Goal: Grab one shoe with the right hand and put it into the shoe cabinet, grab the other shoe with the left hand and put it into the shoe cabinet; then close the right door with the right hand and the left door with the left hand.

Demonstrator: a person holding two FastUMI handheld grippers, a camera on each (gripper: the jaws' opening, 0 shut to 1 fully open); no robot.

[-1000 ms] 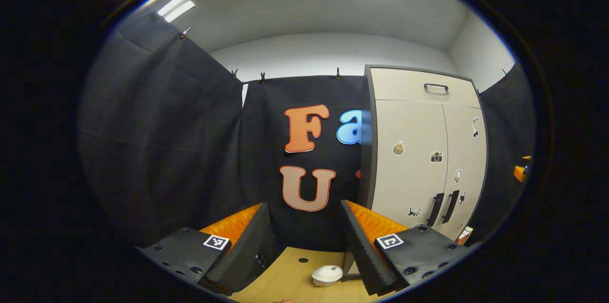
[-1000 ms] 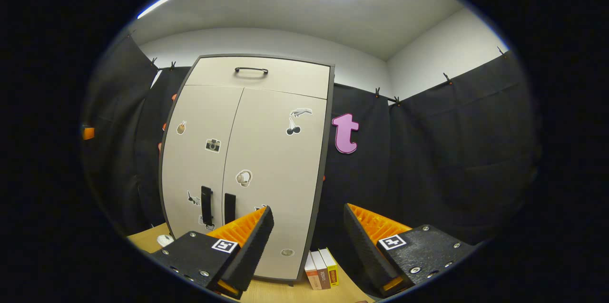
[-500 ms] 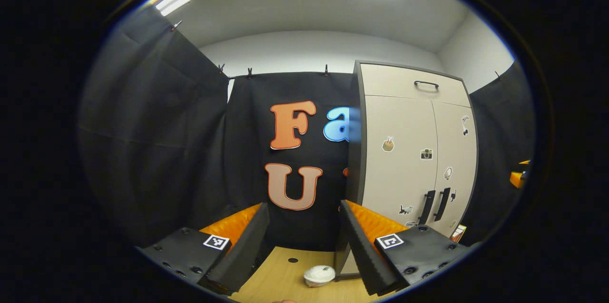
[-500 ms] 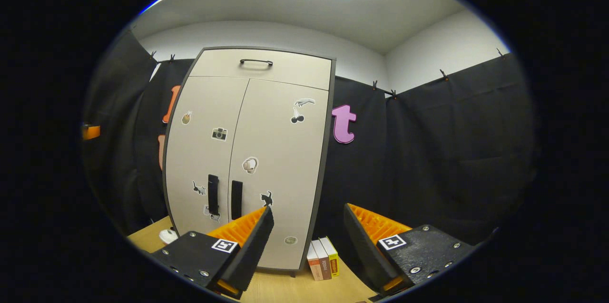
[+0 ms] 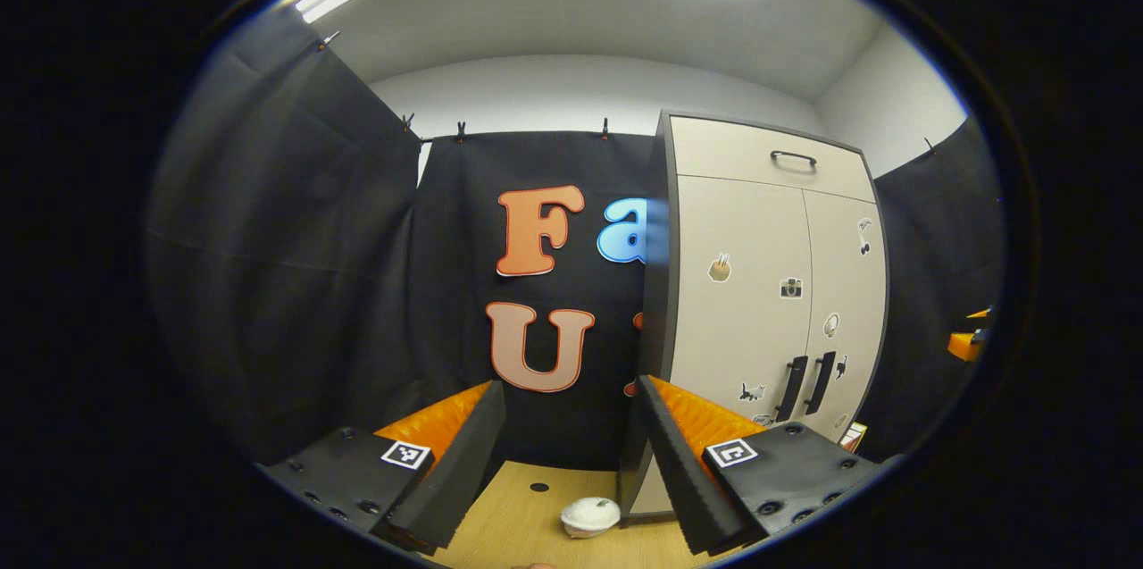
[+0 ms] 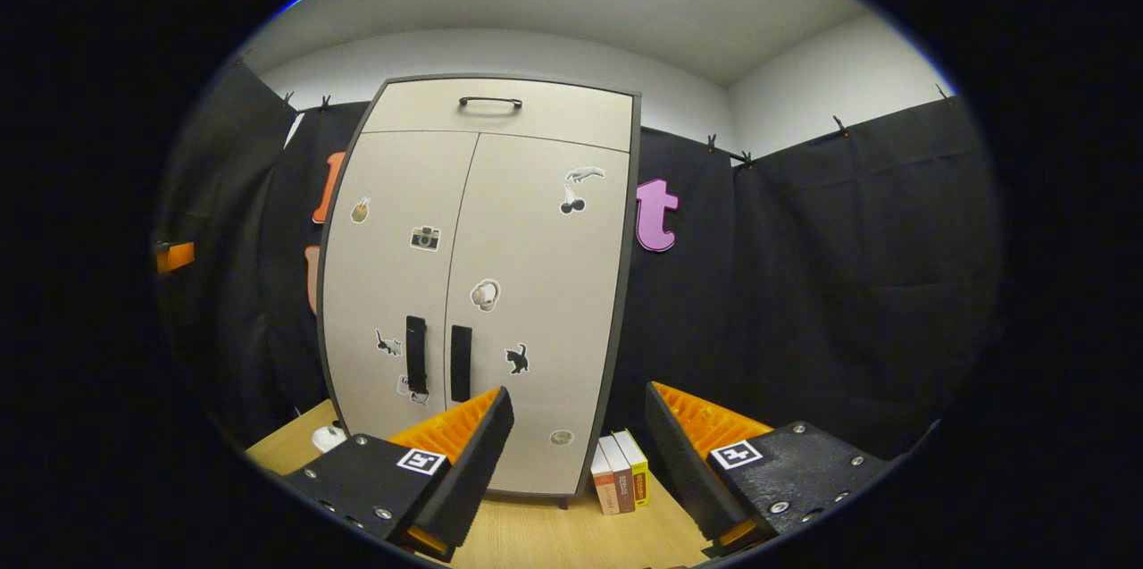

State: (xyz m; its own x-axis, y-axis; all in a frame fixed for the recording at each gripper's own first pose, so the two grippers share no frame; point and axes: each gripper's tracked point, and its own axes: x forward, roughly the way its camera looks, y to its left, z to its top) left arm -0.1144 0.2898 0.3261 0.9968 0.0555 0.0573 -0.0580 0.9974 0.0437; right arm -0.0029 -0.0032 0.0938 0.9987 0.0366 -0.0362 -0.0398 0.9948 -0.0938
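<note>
Black cloth walls a booth with a wooden table (image 6: pixel 545 542). Both the left gripper (image 5: pixel 563 453) and right gripper (image 6: pixel 576 453) hang spread and empty. Ahead, the cabinet (image 6: pixel 482 283) stands with both doors shut; shoes unseen, so the task looks finished.

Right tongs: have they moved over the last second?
Yes. In the right gripper view the cabinet has slid up and right and shows more of its base, so the right tongs have tipped downward and swung left.
</note>
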